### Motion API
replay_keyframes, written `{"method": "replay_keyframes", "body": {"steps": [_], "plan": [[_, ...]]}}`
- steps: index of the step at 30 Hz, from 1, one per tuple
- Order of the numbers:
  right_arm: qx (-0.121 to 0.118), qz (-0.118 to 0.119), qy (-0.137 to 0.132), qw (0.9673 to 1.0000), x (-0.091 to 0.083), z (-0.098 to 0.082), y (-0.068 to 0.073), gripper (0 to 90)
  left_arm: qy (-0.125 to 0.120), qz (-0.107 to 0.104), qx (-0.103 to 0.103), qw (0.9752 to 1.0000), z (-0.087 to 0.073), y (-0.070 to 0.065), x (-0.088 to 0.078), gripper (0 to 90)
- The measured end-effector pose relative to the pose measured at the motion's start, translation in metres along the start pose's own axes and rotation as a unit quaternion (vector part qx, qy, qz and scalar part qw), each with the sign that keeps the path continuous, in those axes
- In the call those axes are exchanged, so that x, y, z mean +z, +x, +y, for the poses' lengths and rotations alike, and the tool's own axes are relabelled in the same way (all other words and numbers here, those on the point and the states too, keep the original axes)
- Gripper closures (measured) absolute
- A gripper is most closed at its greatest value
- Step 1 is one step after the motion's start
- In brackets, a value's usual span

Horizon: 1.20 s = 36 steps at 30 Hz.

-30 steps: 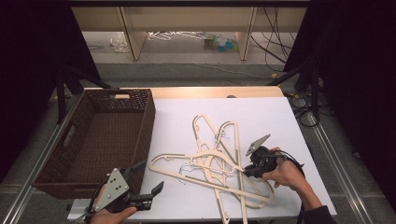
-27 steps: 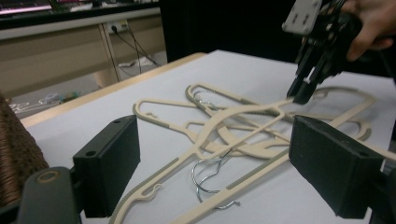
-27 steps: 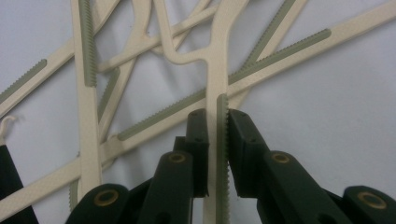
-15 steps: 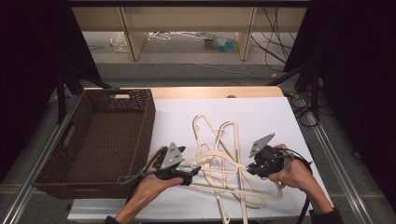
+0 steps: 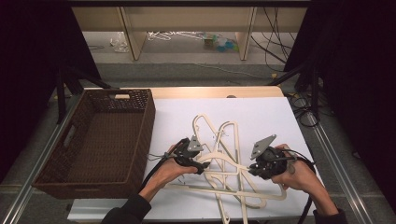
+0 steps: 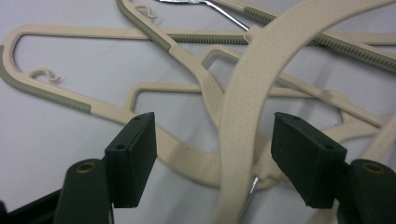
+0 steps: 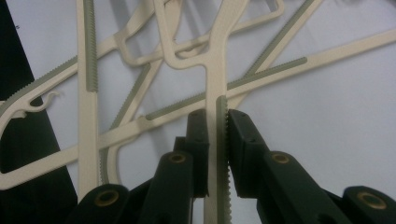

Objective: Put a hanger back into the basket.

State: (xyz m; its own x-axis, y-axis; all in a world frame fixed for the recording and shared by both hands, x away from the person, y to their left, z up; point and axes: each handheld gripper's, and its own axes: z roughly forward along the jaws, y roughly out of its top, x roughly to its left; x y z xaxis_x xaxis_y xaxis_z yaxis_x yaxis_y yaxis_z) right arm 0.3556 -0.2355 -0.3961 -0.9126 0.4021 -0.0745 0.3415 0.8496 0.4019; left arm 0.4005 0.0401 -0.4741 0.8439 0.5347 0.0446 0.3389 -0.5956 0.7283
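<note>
1. The right gripper (image 5: 254,169) sits at the near right of the sheet (image 5: 271,121), clenched on a hanger arm (image 7: 215,116); in the right gripper view both pads press the beige arm with its grey ribbed strip
2. The left gripper (image 5: 201,164) sits at the near left of the pile, just right of the basket (image 5: 140,135); its jaws have just been closing, but the pads stand clear on either side of a curved hanger (image 6: 243,107), so nothing is gripped there
3. The hangers (image 5: 224,154) lie tangled on the white sheet between the two grippers and beyond them, crossing one another; one metal hook (image 6: 224,11) shows at the top of the left gripper view
4. The brown wicker basket stands at the left of the table (image 5: 210,92), touching the sheet's left edge
5. Farther off, a shelf unit (image 5: 187,18) stands on the floor
</note>
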Motion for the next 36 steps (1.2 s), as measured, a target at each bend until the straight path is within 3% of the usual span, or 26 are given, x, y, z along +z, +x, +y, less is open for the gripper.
{"method": "replay_keyframes", "body": {"steps": [6, 8, 10, 12, 21, 26, 32, 33, 36], "plan": [[-0.009, -0.004, -0.002, 0.9999, -0.003, 0.003, 0.002, 79.4, -0.008, -0.016, 0.018, 0.9997, 0.005, -0.001, 0.004, 46.4], [-0.013, -0.001, -0.004, 0.9999, -0.004, 0.003, 0.003, 79.4, -0.013, -0.03, 0.03, 0.999, 0.007, 0.0, 0.003, 54.1], [-0.02, -0.004, -0.004, 0.9998, -0.003, 0.004, 0.004, 79.4, -0.009, -0.051, 0.03, 0.9982, 0.008, 0.001, 0.002, 61.4], [-0.026, -0.006, -0.008, 0.9996, -0.003, 0.004, 0.004, 79.3, -0.014, -0.057, 0.031, 0.9978, 0.009, 0.001, 0.0, 68.2], [-0.052, 0.004, -0.022, 0.9984, -0.006, -0.001, 0.002, 79.9, -0.039, -0.1, 0.036, 0.9936, 0.02, -0.001, -0.037, 72.7], [-0.045, 0.008, -0.048, 0.9978, -0.011, -0.004, -0.002, 78.2, -0.045, -0.13, 0.039, 0.9897, 0.025, -0.008, -0.06, 76.4], [-0.029, -0.009, -0.07, 0.9971, -0.017, -0.007, -0.004, 65.7, -0.041, -0.148, 0.045, 0.9872, 0.029, -0.019, -0.073, 81.4], [-0.005, -0.024, -0.088, 0.9958, -0.02, -0.007, -0.005, 57.8, -0.042, -0.151, 0.041, 0.9868, 0.031, -0.021, -0.074, 84.1], [0.012, -0.033, -0.105, 0.9939, -0.023, -0.008, -0.009, 53.7, -0.047, -0.155, 0.032, 0.9862, 0.036, -0.028, -0.078, 85.3]]}}
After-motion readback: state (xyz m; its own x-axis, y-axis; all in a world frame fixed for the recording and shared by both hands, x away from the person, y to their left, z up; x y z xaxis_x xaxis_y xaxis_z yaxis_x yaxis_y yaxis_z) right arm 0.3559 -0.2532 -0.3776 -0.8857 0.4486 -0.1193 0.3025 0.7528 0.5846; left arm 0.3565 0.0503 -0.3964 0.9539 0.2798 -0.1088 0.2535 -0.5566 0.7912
